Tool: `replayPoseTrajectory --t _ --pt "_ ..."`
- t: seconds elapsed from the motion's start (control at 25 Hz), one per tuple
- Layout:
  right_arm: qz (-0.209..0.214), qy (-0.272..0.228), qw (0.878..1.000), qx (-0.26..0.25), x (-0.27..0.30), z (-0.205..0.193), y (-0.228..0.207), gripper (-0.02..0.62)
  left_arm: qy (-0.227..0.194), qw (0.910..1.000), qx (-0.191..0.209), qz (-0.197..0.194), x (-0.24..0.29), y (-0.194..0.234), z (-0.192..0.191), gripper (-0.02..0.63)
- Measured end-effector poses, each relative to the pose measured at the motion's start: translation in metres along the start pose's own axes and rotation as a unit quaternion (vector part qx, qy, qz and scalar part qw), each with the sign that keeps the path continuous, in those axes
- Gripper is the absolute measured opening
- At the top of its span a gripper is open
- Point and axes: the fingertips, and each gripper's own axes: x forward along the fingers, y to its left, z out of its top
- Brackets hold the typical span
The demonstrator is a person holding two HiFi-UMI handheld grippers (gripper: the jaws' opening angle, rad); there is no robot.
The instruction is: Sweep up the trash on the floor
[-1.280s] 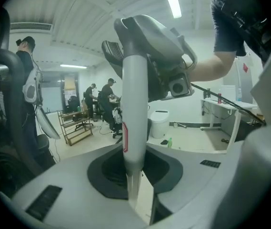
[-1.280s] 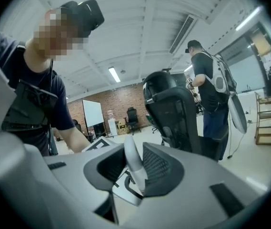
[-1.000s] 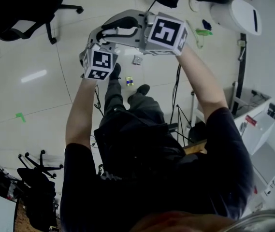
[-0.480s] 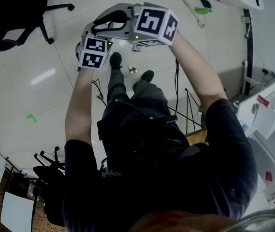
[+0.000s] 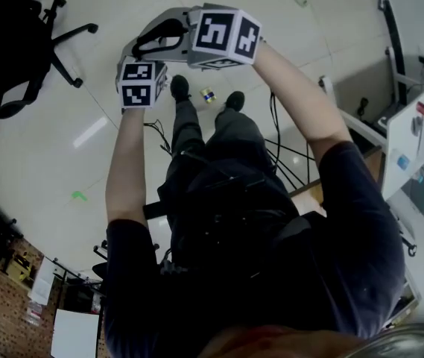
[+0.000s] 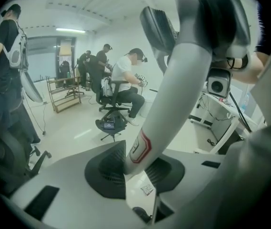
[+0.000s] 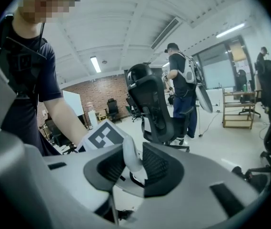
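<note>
In the head view my two grippers are held close together above the floor. The left gripper [image 5: 133, 51] has a white handle [image 6: 161, 109] with a red label between its jaws. Those jaws have just been opening, but the pads still rest on the handle. My right gripper [image 5: 168, 30] points toward the left one and is shut on a slim white piece [image 7: 131, 159]; its tool is hidden. A small yellow-and-blue piece of trash [image 5: 209, 95] lies on the floor between the person's shoes. Another scrap [image 6: 147, 189] shows through the gap in the left gripper view.
Black office chairs [image 5: 18, 28] stand at the left, cables [image 5: 275, 136] run over the floor at the right, and white furniture [image 5: 420, 125] lines the right edge. Green tape [image 5: 80, 195] marks the floor. A seated person [image 6: 128, 80] and a black chair [image 7: 156, 109] are nearby.
Both grippers have moved together over the floor and tipped lower. The view has swung: the white bin and the green things at the top right have slid out, and the chairs at the left have come nearer.
</note>
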Motion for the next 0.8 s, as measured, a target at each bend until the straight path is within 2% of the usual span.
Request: replayPoseTrajectory --t 0.4,0.8 --pt "-0.045 -0.036 0.998 0.034 -0.075 -0.041 0.008 0.115 0.027 0.998 0.044 -0.037 0.035 -0.076 0.008 0.089" --pt "-0.062 -0.046 0.996 0.037 -0.13 -0.076 0.048 0.116 0.058 0.9943 0.073 -0.053 0.043 -0.152 -0.003 0.092"
